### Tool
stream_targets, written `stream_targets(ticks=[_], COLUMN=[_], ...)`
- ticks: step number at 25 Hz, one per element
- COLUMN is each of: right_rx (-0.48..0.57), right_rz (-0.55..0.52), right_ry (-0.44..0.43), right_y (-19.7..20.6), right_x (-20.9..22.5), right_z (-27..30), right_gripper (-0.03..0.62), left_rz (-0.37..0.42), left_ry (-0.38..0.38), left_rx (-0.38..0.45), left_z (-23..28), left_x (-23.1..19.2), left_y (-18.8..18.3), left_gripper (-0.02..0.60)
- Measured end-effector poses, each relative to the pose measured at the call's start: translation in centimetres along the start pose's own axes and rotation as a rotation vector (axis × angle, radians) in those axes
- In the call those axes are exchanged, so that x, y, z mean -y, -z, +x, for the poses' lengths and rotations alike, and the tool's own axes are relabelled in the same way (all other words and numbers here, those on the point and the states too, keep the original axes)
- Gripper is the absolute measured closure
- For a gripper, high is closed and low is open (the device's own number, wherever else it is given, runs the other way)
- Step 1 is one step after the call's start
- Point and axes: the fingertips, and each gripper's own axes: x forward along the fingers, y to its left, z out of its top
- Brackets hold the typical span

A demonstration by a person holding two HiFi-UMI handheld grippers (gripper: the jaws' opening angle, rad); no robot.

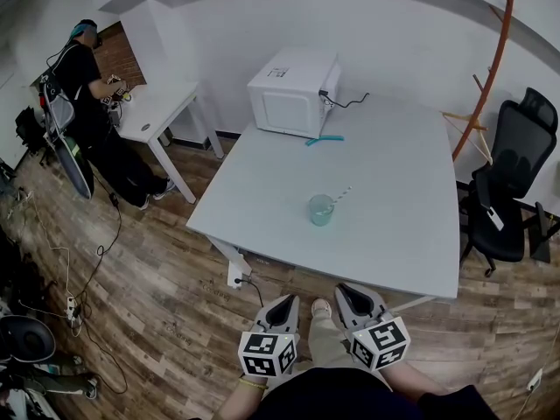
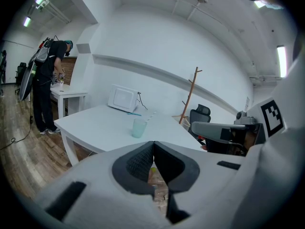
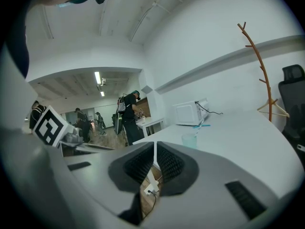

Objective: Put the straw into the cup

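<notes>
We are looking down on a white table (image 1: 385, 234) that is filling the middle of the head view, with an office chair (image 1: 516, 182) standing off its right edge. A white microwave (image 1: 293, 90) is sitting at the table's far left corner.

Low in the view, short of the table's near edge and over the wooden floor, we are holding the left gripper (image 1: 283, 301) and the right gripper (image 1: 348, 290) side by side. Each gripper view is showing its ribbed pads pressed together with nothing between them, so both tools are closed and carrying nothing.

The pale green, translucent cup (image 1: 321, 209) is standing upright near the table's middle, well apart from both grippers. The striped straw (image 1: 341, 194) is already leaning out of it, its lower end inside the cup and its upper end pointing toward the far right. We are therefore judging the placement as done for this straw. A thin teal stick (image 1: 325, 138) is lying flat just in front of the microwave; we cannot tell whether it is a second straw.

We are expecting a straw like this to be very light, hollow and easily crushed. It is best pinched gently at mid-length, across its width. The cup is looking light enough to tip if the straw is levered against its rim.
</notes>
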Motion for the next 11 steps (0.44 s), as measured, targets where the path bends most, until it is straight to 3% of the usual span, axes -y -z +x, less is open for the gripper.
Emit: stream_targets(ticks=[11], right_rx=[-0.009], right_rz=[0.0], right_ry=[-0.003], right_y=[0.07], right_x=[-0.03], right_z=[-0.15], right_gripper=[0.554], left_rz=[-0.004], left_ry=[0.007], left_rx=[-0.003], left_z=[-0.02], left_x=[0.32], left_y=[0.3], left_gripper=[0.563])
